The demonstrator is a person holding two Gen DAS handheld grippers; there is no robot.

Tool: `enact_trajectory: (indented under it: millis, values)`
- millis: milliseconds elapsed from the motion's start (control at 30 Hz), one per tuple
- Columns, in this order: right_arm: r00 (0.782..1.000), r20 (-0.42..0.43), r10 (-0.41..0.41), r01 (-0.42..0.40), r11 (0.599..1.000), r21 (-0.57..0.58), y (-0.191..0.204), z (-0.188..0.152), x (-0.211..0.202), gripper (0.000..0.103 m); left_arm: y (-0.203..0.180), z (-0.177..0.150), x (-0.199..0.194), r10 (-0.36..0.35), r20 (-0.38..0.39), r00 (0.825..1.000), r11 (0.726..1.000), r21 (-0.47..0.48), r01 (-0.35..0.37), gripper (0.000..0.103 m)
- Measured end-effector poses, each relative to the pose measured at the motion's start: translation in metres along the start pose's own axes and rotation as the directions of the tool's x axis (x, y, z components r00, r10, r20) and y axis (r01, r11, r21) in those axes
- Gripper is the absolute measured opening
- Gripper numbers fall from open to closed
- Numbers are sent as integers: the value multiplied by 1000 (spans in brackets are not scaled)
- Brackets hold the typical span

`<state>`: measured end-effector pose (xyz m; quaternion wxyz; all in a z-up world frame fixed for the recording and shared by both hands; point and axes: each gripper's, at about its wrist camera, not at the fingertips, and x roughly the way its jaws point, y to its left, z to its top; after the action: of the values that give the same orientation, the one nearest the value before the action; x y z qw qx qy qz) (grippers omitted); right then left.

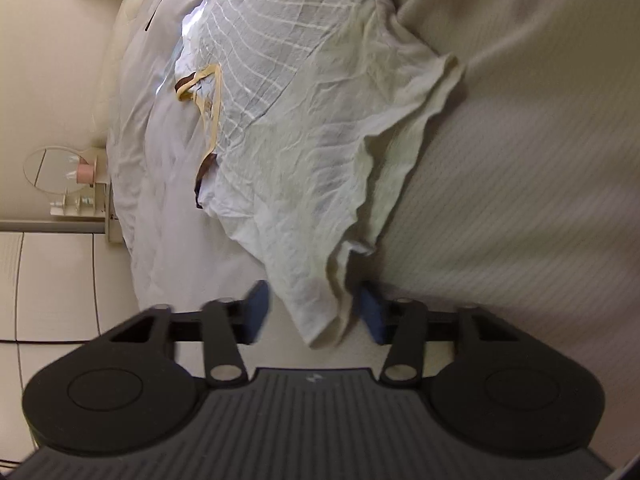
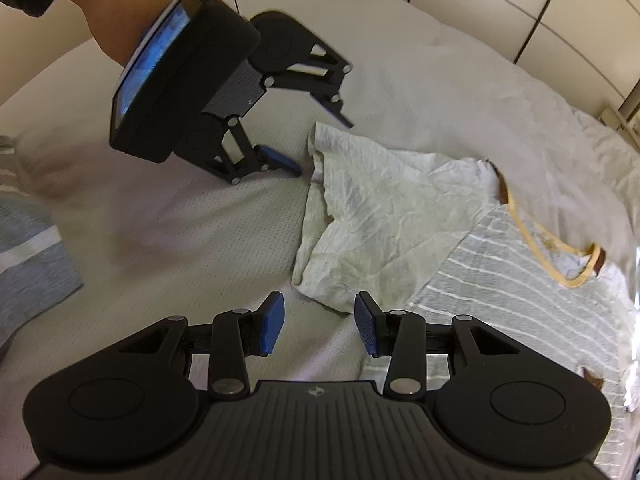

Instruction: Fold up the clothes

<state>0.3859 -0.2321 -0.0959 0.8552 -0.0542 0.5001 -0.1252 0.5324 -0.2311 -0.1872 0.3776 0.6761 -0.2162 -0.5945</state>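
Note:
A crumpled pale garment (image 1: 320, 160) with a grey-and-white striped part and yellow-brown trim lies on the bed; it also shows in the right wrist view (image 2: 380, 216). My left gripper (image 1: 314, 314) is open, with a corner of the garment lying between its blue pads; whether the pads touch it I cannot tell. The left gripper also shows in the right wrist view (image 2: 324, 144), open at the garment's far corner. My right gripper (image 2: 320, 330) is open just short of the garment's near corner, holding nothing.
The bed has a textured cream cover (image 2: 180, 240) and a rumpled white duvet (image 1: 160, 160). A folded grey-blue cloth (image 2: 32, 264) lies at the left. A nightstand with a round mirror (image 1: 60, 172) and wardrobe doors (image 2: 520, 12) stand beyond the bed.

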Motion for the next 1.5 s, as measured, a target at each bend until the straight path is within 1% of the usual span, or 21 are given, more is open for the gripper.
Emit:
enact_trajectory:
  millis: [67,100,133,167,267,433,500,567,600,667,767,867,967,1067,1200,1333,1433,1500]
  values:
    - [1000,-4,-5,5,1000,-5,3,2,11,42,5,-1,3,-3,3,1000,1000,-21,3,22]
    - [1000,-6,-7,7,1000,-8,4,3,16,42,7,-1,2,0,6,1000,1000,-27,1,19]
    - [1000,-8,-10,10,1000,-10,6,4,22,42,9,-1,1,2,9,1000,999,-33,-2,13]
    - [1000,-10,-12,12,1000,-13,7,4,27,42,10,-1,1,3,11,1000,999,-40,-2,9]
    - [1000,-15,-20,19,1000,-20,11,7,44,43,13,-1,-1,2,15,1000,998,-60,-1,6]
    - [997,-22,-71,70,996,-52,23,9,64,42,14,-3,-4,12,17,1000,997,-82,-11,5]
    - [995,-28,-91,90,994,-58,25,11,70,38,14,-3,-6,17,18,1000,996,-87,-15,5]
    - [994,-41,-105,102,993,-56,25,13,74,25,15,-3,-8,19,16,1000,996,-92,-17,5]
    - [993,-52,-109,106,993,-51,25,14,76,20,16,-3,-8,18,16,1000,996,-93,-17,5]
    - [995,-35,-97,96,995,-18,19,15,68,5,19,-2,-9,17,15,1000,995,-95,-16,5]
    - [997,-7,-78,79,996,33,10,17,56,0,28,-1,-12,22,15,1000,994,-112,-20,5]
    - [998,21,-61,59,995,82,1,19,45,0,44,5,-15,41,24,999,988,-147,-37,5]
    - [998,50,-46,39,991,131,-8,20,33,0,59,15,-15,53,43,998,987,-153,-46,5]
    - [997,73,-30,12,969,246,-26,18,18,0,71,28,-10,56,68,996,989,-138,-46,5]
    - [996,92,-15,-22,920,392,-51,11,6,0,82,45,3,48,89,995,992,-120,-37,5]
    - [996,93,9,-54,871,488,-71,3,5,0,86,59,18,22,96,995,995,-96,-12,6]
    - [996,90,30,-75,829,553,-84,-3,7,0,88,66,28,11,97,995,995,-100,-1,6]
    - [996,81,38,-80,786,613,-95,-9,10,0,89,71,34,6,96,995,995,-104,4,6]
